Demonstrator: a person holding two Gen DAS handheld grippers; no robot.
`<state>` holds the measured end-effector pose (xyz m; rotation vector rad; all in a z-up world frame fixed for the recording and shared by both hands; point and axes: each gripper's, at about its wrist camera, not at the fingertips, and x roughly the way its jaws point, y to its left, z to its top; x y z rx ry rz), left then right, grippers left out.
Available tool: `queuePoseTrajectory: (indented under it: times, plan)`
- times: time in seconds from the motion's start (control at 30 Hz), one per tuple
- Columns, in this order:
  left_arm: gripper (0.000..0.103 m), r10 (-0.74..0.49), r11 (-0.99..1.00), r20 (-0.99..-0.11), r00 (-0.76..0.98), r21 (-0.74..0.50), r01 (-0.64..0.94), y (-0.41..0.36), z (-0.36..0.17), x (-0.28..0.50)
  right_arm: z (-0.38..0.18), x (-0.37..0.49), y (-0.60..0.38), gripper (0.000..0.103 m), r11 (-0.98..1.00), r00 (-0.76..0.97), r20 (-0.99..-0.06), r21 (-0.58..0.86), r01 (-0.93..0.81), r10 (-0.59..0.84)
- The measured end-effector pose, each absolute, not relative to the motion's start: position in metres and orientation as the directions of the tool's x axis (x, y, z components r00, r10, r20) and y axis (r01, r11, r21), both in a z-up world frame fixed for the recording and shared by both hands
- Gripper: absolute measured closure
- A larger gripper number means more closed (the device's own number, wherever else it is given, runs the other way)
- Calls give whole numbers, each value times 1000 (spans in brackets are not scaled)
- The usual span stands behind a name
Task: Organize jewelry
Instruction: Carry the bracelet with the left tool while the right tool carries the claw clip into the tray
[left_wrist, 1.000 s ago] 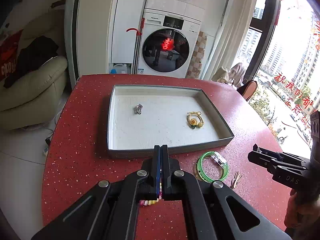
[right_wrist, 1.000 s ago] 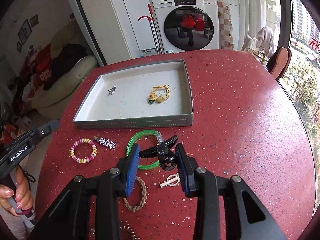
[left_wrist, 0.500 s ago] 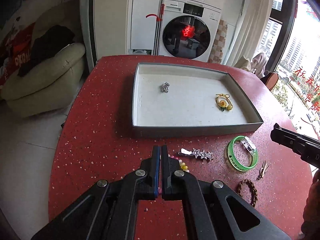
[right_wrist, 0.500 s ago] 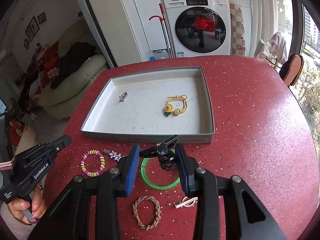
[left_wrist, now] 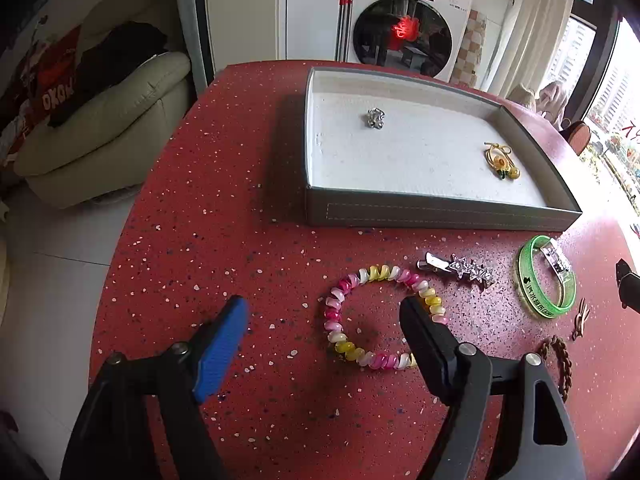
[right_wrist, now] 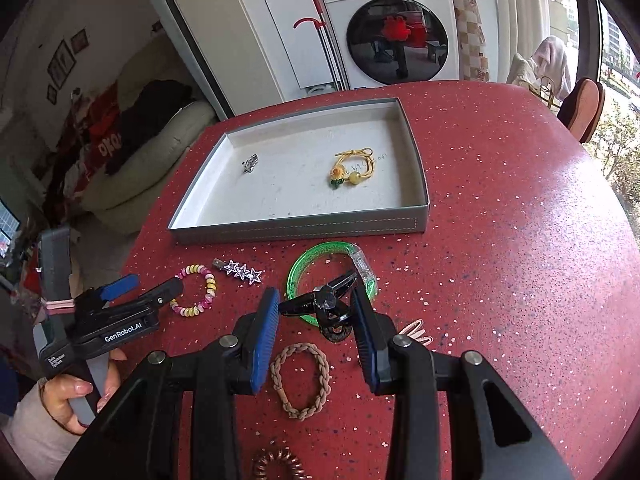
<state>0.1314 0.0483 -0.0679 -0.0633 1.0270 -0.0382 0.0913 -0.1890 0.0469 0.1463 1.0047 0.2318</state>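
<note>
A grey tray [left_wrist: 440, 212] [right_wrist: 304, 228] on the red table holds a silver charm [left_wrist: 376, 118] and a yellow flower cord [left_wrist: 502, 162]. My left gripper [left_wrist: 324, 312] is open, its right finger over a pink-yellow spiral bracelet [left_wrist: 376, 316] [right_wrist: 196, 296]. My right gripper [right_wrist: 316, 308] is shut on a black hair clip [right_wrist: 324, 304], held above a green bangle [right_wrist: 332, 276] [left_wrist: 546, 280]. A star hair clip [left_wrist: 460, 270] [right_wrist: 240, 271] lies between bracelet and tray.
A brown braided band [right_wrist: 300, 376], a pink clip [right_wrist: 416, 330] and a brown spiral tie [right_wrist: 276, 466] lie near my right gripper. A sofa [left_wrist: 100, 120] stands left of the table. A washing machine [right_wrist: 392, 32] stands behind it.
My left gripper has opened, moved left and dropped low over the spiral bracelet. My right gripper keeps the black clip and has drawn back slightly from the tray.
</note>
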Motion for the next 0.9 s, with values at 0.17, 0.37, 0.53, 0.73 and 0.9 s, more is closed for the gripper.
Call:
queuePoseTrajectory:
  times: [0.17, 0.37, 0.53, 0.73, 0.9]
  plan:
    - [39, -63, 997, -853, 518, -36, 63, 35, -73, 127, 47, 88, -188, 63, 965, 514, -817, 230, -126, 262]
    - [76, -126, 990, -835, 535, -69, 125, 27, -63, 119, 47, 86, -188, 63, 964, 514, -816, 232, -128, 264]
    - [76, -179, 984, -799, 574, -131, 124, 31, -37, 112, 50, 85, -189, 63, 966, 520, -814, 226, -128, 259]
    - [77, -240, 971, -736, 633, -182, 156, 31, 8, 123, 61, 97, -191, 63, 966, 539, -802, 222, -132, 258]
    - [76, -242, 970, -707, 665, -170, 173, 21, 30, 150, 74, 123, -192, 63, 965, 560, -786, 220, -142, 262]
